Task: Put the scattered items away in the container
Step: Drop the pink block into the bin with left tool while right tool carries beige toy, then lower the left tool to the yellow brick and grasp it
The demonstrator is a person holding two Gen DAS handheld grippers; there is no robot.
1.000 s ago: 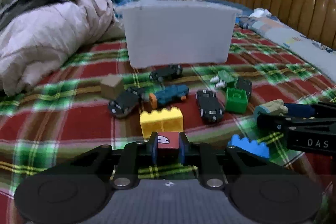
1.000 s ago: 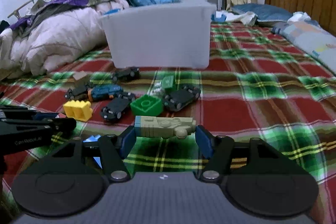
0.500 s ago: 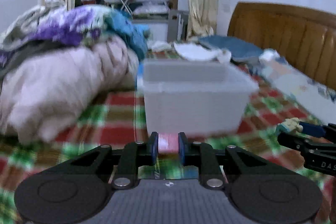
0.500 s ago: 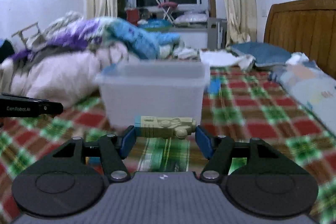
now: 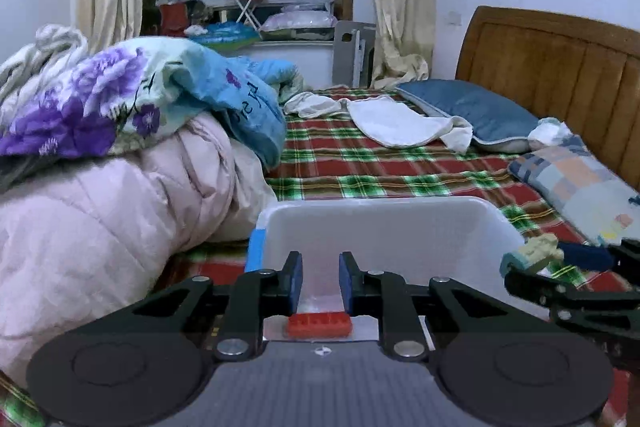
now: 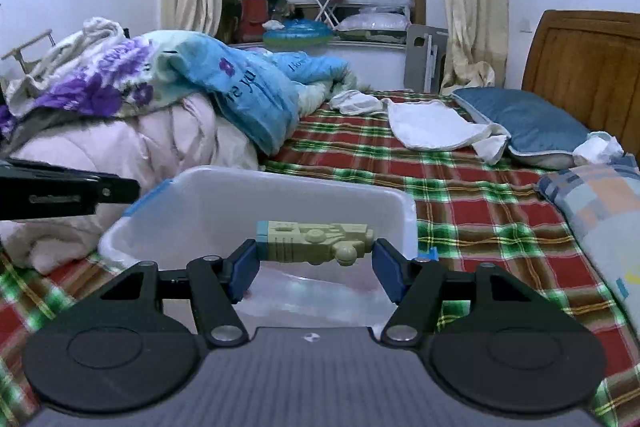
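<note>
A white plastic container [image 5: 384, 211] stands on the plaid bed and shows in the right wrist view too [image 6: 256, 187]. My left gripper [image 5: 320, 281] is over its near side, jaws slightly apart and empty. A red brick [image 5: 319, 323] lies on the container floor just below the fingers. My right gripper [image 6: 314, 263] is shut on a beige toy piece with a light blue end [image 6: 314, 241] and holds it above the container. It also shows at the right of the left wrist view [image 5: 532, 253].
A heap of pink and flowered quilts [image 5: 100, 167] lies left of the container. A blue pillow [image 5: 468, 107], white cloths [image 5: 400, 119] and a patchwork pillow [image 5: 580, 183] lie toward the wooden headboard [image 5: 560, 67]. The left gripper's finger [image 6: 68, 191] reaches in at left.
Both grippers rose from the scattered toys and moved over the container. My left gripper opened and the red brick dropped into the container. My right gripper still holds the beige piece.
</note>
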